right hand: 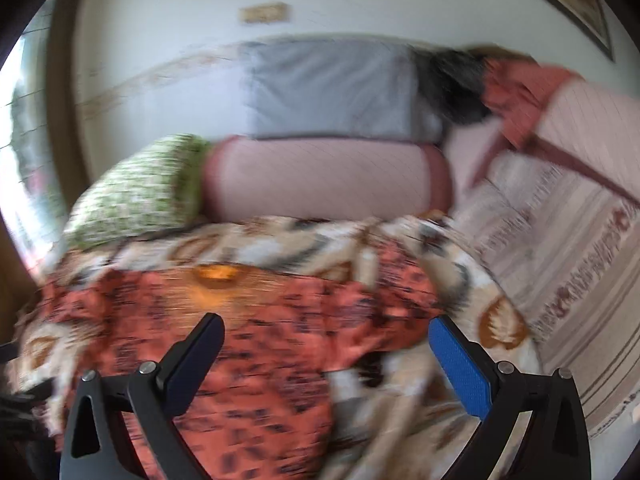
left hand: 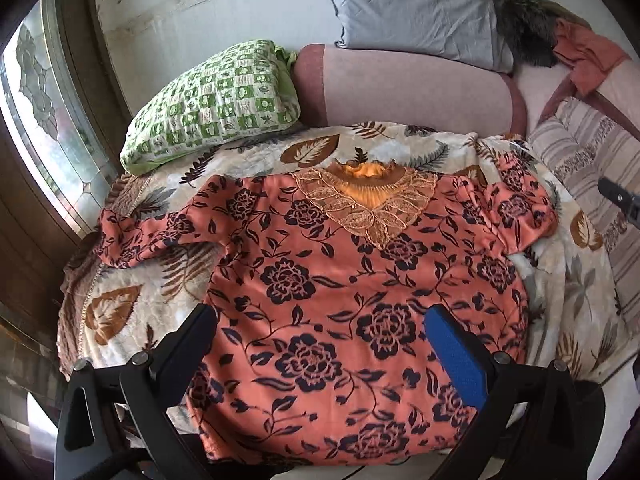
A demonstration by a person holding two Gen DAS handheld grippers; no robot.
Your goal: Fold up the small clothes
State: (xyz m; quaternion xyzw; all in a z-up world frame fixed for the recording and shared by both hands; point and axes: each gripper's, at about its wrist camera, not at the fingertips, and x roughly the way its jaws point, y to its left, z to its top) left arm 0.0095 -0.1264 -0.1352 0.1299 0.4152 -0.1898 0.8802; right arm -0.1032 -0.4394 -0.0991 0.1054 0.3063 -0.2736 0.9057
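Orange blouse (left hand: 360, 280) with dark rose prints lies spread flat, front up, on a leaf-patterned blanket (left hand: 256, 152) that covers the bed. Its lace collar (left hand: 368, 200) points toward the far pillows, one sleeve (left hand: 144, 236) stretches out to the left, and the other sleeve (left hand: 520, 208) is bunched at the right.

Left gripper (left hand: 320, 344) hangs over the lower half of the blouse with its jaws spread wide, one finger near the garment's left edge and the blue-padded finger (left hand: 456, 352) over its right part; nothing is between them, and I cannot tell whether the tips touch the cloth. Right gripper (right hand: 326, 348) also has its jaws spread wide and empty, above the blouse's right side where cloth meets blanket; that view is heavily blurred, so contact cannot be judged. A dark tip of the right gripper shows at the right edge of the left wrist view.

Beyond the blouse a green checked pillow (left hand: 212, 108) lies at the left, a pink bolster (left hand: 408, 88) just beside it, and a grey pillow (left hand: 416, 8) leans against the white wall above the bolster. Dark furry cloth (left hand: 524, 32) and a rust-coloured garment (left hand: 588, 56) lie at the far right, with a striped blanket (left hand: 592, 152) nearer. A window with patterned glass (left hand: 36, 92) stands at the left.
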